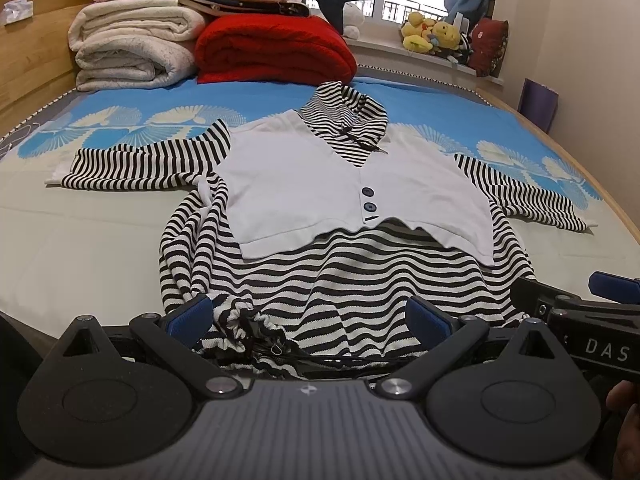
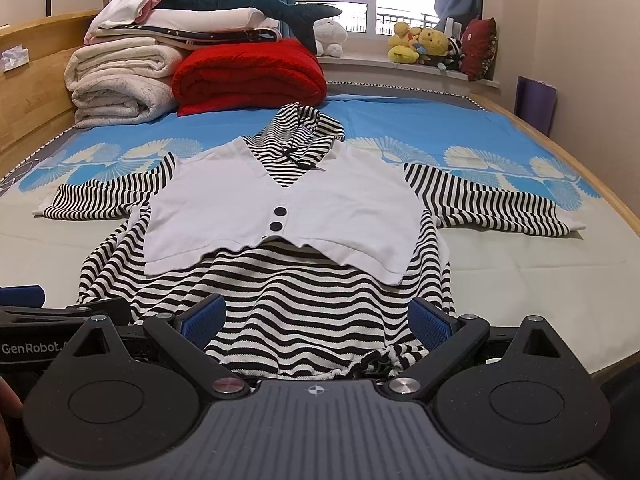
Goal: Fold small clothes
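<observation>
A small black-and-white striped hooded dress [image 1: 320,276] [image 2: 304,304] with a white vest front [image 1: 320,188] [image 2: 296,216] lies face up on the bed, sleeves spread to both sides and hood at the far end. My left gripper [image 1: 310,318] stands open over the gathered hem at the dress's near left corner. My right gripper [image 2: 316,320] is open over the hem's near right part, its fingers wide either side of the striped skirt. Each gripper shows at the edge of the other's view.
The bed [image 1: 80,240] has a cream sheet near me and a blue patterned part further off. Folded white blankets [image 1: 132,48], a red blanket [image 1: 276,48] and a plush shark sit at the headboard end. Stuffed toys [image 1: 432,34] line the windowsill. A wooden bed rail [image 2: 592,168] runs on the right.
</observation>
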`<state>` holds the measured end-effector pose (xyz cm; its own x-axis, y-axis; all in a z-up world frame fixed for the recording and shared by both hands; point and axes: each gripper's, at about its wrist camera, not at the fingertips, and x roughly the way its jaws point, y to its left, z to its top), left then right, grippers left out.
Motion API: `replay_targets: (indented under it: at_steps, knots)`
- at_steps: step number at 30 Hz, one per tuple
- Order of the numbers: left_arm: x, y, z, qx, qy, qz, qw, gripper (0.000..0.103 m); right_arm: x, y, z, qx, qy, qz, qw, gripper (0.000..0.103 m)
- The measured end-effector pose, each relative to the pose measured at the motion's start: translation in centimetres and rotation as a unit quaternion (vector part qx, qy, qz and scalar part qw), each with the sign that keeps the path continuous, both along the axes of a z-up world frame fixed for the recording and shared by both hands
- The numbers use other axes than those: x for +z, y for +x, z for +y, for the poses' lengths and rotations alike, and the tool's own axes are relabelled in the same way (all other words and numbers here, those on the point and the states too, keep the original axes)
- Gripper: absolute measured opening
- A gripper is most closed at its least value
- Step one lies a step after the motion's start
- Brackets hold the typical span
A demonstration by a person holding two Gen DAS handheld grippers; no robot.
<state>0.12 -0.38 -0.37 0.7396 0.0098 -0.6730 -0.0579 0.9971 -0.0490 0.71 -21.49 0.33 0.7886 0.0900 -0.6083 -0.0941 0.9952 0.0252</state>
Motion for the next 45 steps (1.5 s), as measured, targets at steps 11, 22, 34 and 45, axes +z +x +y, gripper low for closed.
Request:
replay_targets:
  at_steps: [11,22,34,45]
  knots:
    - [0.0,0.0,0.0,-0.001,-0.011,-0.016,0.9998,0.102,-0.1,0.0,0.2,-0.002,-0.003,0.003,1.000,0.097]
    - [4.9,5.6,5.0,-0.063,0.058,-0.049,0.9951,0.102,6.3,5.1,-7.3,-0.003,-0.015,-0.102,0.995,0.091]
    - [-5.9,14.2,10.8,0.022,-0.009,0.208,0.9778,0.102,-4.9,12.9,-11.0,-0.082,0.045,0.171,0.981,0.073]
    - [-8.4,14.1,11.7,0.031,-0.020,0.242,0.9695,0.030,-9.4,13.3,-11.1,-0.096,0.040,0.257,0.961,0.018]
